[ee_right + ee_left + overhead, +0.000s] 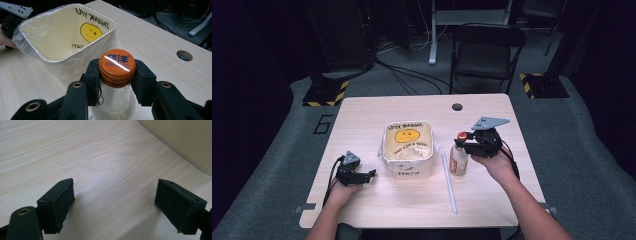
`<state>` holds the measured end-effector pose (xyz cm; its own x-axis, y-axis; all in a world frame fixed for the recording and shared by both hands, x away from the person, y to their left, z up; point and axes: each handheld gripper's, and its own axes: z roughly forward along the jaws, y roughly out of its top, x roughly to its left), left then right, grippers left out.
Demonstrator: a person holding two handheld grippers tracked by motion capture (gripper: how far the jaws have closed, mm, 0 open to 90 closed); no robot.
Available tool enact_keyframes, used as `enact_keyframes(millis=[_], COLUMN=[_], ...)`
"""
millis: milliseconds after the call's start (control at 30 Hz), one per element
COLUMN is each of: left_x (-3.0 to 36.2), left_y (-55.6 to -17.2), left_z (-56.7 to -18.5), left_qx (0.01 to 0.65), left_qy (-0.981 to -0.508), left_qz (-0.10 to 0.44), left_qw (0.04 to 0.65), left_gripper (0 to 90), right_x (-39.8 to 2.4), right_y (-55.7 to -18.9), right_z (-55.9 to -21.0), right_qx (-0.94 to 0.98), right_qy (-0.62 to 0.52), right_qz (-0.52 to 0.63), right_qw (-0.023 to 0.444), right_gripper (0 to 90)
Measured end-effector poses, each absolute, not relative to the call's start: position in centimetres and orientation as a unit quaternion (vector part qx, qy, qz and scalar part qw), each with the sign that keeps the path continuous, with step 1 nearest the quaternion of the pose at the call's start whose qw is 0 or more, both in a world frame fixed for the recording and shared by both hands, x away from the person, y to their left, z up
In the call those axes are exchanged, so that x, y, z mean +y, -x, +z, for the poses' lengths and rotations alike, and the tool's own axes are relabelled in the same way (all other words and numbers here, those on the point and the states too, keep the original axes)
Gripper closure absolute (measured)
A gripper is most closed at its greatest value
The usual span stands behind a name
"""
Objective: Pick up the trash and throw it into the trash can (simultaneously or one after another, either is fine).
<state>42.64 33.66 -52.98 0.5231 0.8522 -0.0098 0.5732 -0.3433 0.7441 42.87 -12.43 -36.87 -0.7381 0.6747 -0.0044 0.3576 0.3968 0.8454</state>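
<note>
1. Bottle (pixel 458 161), orange-capped, stands on the table (pixel 362 115) at the 3 o'clock side of the bag-lined bin (pixel 408 148), with a white straw (pixel 449 183) between them.
2. Right gripper (pixel 117 75) has its jaws closed against the cap (pixel 117 63); judged step: securing the bottle's top.
3. Left gripper (pixel 115 202) rests wide open and empty at the bin's 9 o'clock.
4. Next move calls for a firm, level hold before lifting or twisting.
</note>
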Motion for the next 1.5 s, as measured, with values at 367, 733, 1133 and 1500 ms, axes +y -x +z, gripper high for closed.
enact_keyframes(millis=[367, 733, 1133, 1500], left_x=[33.7, 33.7, 33.7, 33.7], left_y=[-42.7, -42.7, -42.7, -42.7], left_z=[-53.0, -53.0, -53.0, -53.0], left_qx=[0.446, 0.445, 0.445, 0.445], left_qy=[-0.797, -0.797, -0.797, -0.797], left_qz=[0.195, 0.195, 0.194, 0.194], left_qw=[0.358, 0.358, 0.359, 0.360], left_gripper=[15.8, 15.8, 15.8, 15.8], right_x=[-11.8, -11.7, -11.7, -11.4], right_y=[-42.7, -42.5, -42.4, -42.3], right_z=[-36.3, -34.5, -32.7, -30.9], right_qx=[0.828, 0.830, 0.831, 0.834], right_qy=[-0.306, -0.299, -0.290, -0.278], right_qz=[0.436, 0.438, 0.438, 0.441], right_qw=[0.174, 0.175, 0.181, 0.183], right_gripper=[61.6, 61.7, 61.9, 61.9])
